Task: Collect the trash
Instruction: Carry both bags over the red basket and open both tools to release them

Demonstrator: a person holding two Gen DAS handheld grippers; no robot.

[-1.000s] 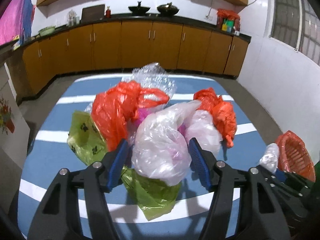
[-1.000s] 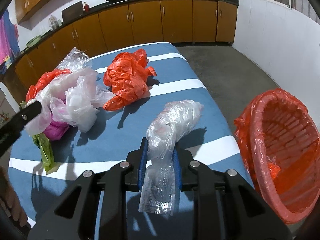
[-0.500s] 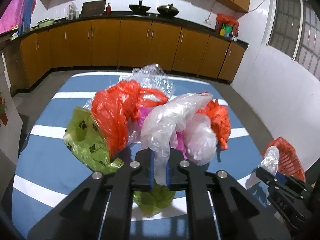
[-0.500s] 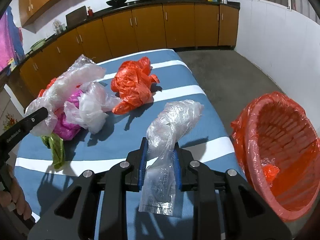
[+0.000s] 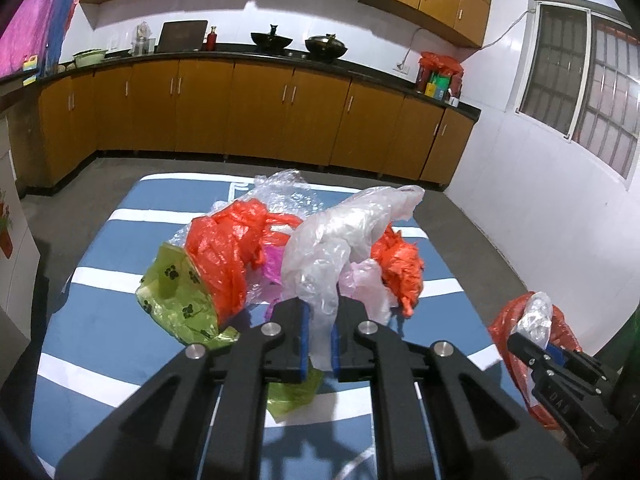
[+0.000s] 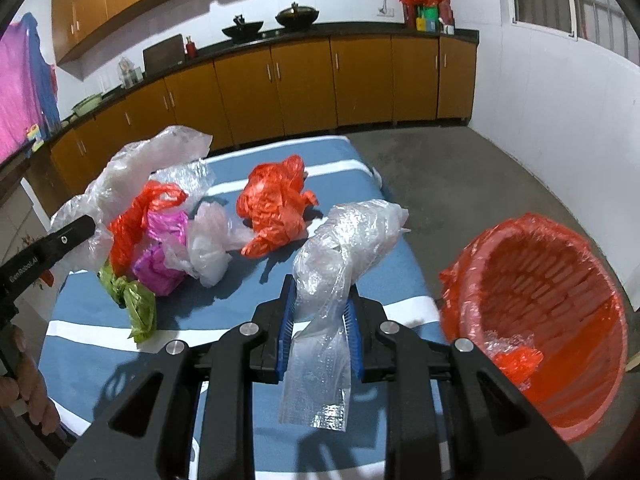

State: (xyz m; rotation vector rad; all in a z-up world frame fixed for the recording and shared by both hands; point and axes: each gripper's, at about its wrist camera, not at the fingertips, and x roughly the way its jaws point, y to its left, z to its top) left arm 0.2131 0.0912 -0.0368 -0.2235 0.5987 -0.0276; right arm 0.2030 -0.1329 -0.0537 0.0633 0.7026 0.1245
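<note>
Since both loads are thin plastic film, expect them feather-light, floppy and slippery; pinch bunched folds. Left claw (image 5: 319, 334) is clamped on the white bag (image 5: 340, 240), lifted off the pile at 12 o'clock, pointing downward. Right claw (image 6: 320, 332) grips the bubble wrap (image 6: 340, 248) above the blue striped counter (image 6: 240, 292); red basket (image 6: 536, 320) sits at 3 o'clock.

Even indoor light from overhead leaves both fisheye views fairly bright, with soft dark shadows on the blue striped worktop (image 6: 384, 280), glare on the white wall tiles (image 5: 532, 200), bowed cabinets, black corner vignetting and slight softness.
</note>
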